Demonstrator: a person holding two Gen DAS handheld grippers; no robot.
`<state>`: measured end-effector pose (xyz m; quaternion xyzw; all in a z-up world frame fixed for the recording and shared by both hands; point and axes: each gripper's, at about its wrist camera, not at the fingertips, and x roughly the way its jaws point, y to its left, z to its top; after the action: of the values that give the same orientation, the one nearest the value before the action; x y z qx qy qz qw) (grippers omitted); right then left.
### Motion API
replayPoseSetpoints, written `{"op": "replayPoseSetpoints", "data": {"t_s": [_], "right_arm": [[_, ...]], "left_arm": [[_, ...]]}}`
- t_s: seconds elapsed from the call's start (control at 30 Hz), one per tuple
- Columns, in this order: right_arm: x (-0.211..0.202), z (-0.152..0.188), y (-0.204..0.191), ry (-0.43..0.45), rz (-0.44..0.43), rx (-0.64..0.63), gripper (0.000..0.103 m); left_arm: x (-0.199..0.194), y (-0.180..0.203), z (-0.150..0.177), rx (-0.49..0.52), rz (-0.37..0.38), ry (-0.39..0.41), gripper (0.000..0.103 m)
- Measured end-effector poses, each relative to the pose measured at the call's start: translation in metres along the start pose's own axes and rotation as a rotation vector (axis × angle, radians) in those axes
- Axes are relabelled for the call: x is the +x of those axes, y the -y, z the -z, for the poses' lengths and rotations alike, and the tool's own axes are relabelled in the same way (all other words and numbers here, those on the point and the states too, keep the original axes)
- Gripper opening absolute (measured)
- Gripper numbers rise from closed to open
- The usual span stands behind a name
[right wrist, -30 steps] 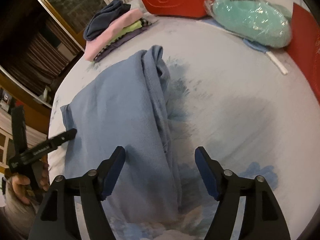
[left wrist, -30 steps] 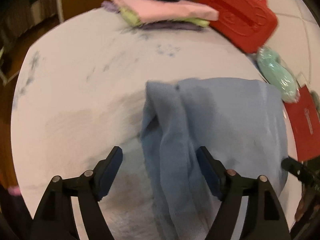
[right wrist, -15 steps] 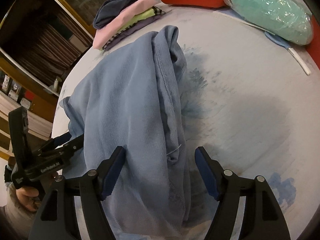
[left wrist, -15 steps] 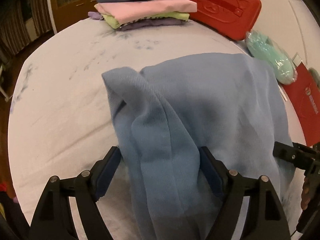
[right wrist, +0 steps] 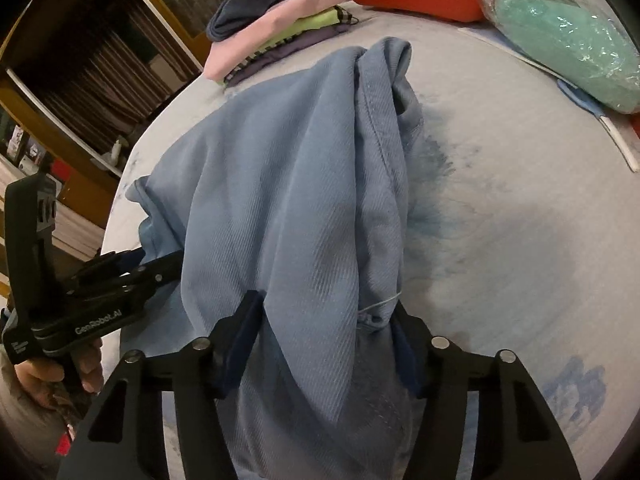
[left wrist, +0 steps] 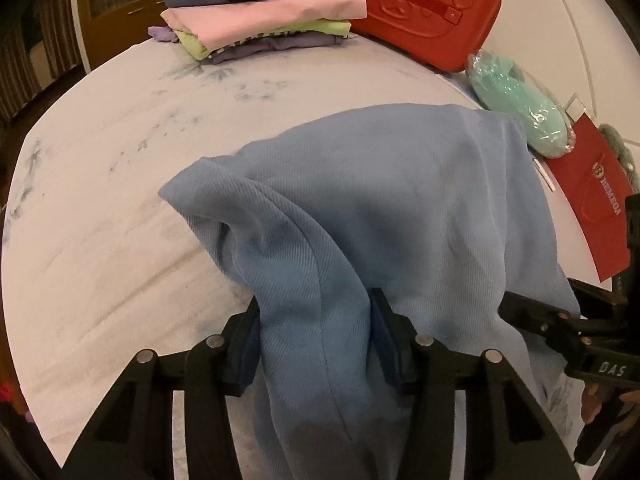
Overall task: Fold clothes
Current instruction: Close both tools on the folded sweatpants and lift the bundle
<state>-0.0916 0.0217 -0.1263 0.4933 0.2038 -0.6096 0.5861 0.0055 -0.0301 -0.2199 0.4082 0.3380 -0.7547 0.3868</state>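
A: Where is the garment?

B: The blue shirt (left wrist: 400, 200) lies bunched on the white bed sheet (left wrist: 120, 200), on the near half of the bed, its far edge draped toward the middle. Both near corners are gathered up into the grippers.

A: Left gripper?

B: The left gripper (left wrist: 316, 344) has a thick fold of the blue shirt between its dark pads. Jaws closing, set narrow; both pads sit against the cloth on either side, so it grips the fold.

A: Right gripper?

B: Same on the other side. The right gripper (right wrist: 324, 344) straddles a bundled fold with a seam and a loose white thread. Jaws closing, somewhat wider than the left; the cloth fills the gap and touches both pads.

A: Background items?

B: At the far edge of the bed, a stack of folded clothes (left wrist: 260, 20): dark blue on top, then pink, green, purple. Just beside it a red case (left wrist: 420, 16). Nearer, along the right side, a mint bundle in clear plastic (left wrist: 516, 104), then a red bag (left wrist: 592, 208).

A: Is the person in view?

B: Only a hand (right wrist: 48, 376) on the left gripper's handle, in the right wrist view.
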Motion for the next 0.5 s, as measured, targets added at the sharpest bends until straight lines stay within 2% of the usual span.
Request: {"op": "replayPoseSetpoints", "data": {"t_s": [0.1, 0.2, 0.5], "right_arm": [[0.0018, -0.0008, -0.0045, -0.007, 0.053, -0.003, 0.046], [0.0042, -0.0042, -0.0089, -0.019, 0.084, -0.020, 0.046], [0.0028, -0.0041, -0.0045, -0.009, 0.074, 0.028, 0.049]], "left_arm": [[-0.0020, 0.0027, 0.0027, -0.005, 0.001, 0.000, 0.035], [-0.0002, 0.0056, 0.0025, 0.005, -0.012, 0.011, 0.036], [0.0006, 0.0084, 0.0042, 0.005, -0.032, 0.022, 0.041]]}}
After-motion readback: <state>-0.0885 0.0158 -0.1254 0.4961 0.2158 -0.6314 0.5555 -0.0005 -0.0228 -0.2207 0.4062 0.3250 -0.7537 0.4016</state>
